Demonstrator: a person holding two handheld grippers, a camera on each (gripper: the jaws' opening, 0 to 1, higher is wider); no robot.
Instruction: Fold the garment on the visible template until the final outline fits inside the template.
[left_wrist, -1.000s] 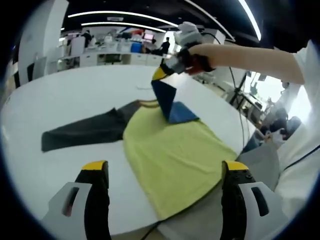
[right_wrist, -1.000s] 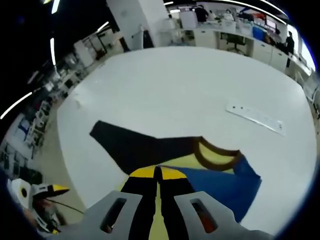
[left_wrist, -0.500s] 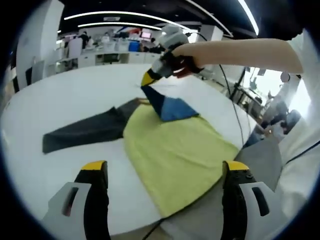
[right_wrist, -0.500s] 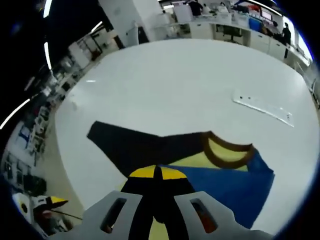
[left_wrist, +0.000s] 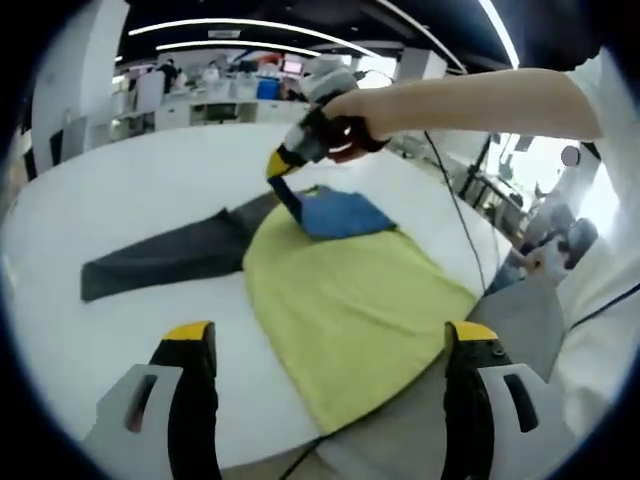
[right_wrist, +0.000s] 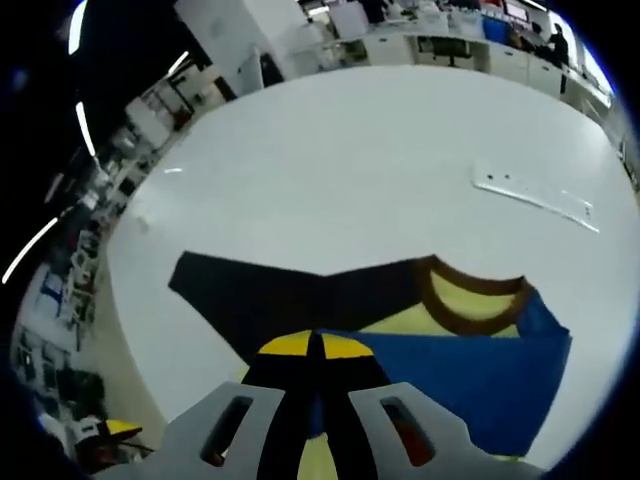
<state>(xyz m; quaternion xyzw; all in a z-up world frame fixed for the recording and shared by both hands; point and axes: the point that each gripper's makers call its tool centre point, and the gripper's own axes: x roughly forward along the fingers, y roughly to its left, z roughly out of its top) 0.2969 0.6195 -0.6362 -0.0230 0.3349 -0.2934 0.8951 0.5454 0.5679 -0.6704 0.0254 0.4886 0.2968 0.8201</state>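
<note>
Right claw (left_wrist: 283, 160) lowered blue sleeve (left_wrist: 340, 214) onto yellow garment (left_wrist: 350, 300), clamped on it; left claw (left_wrist: 330, 345) wide apart, empty.

The garment (left_wrist: 345, 300) has a yellow-green body, one dark charcoal sleeve (left_wrist: 165, 260), one royal blue sleeve (left_wrist: 340, 214) and a brown collar band (right_wrist: 468, 308). It lies on a plain white surface (left_wrist: 130, 175). Both the left claw (left_wrist: 325, 345) and the right claw (right_wrist: 313, 350) are black with yellow tips and grey bases.
</note>
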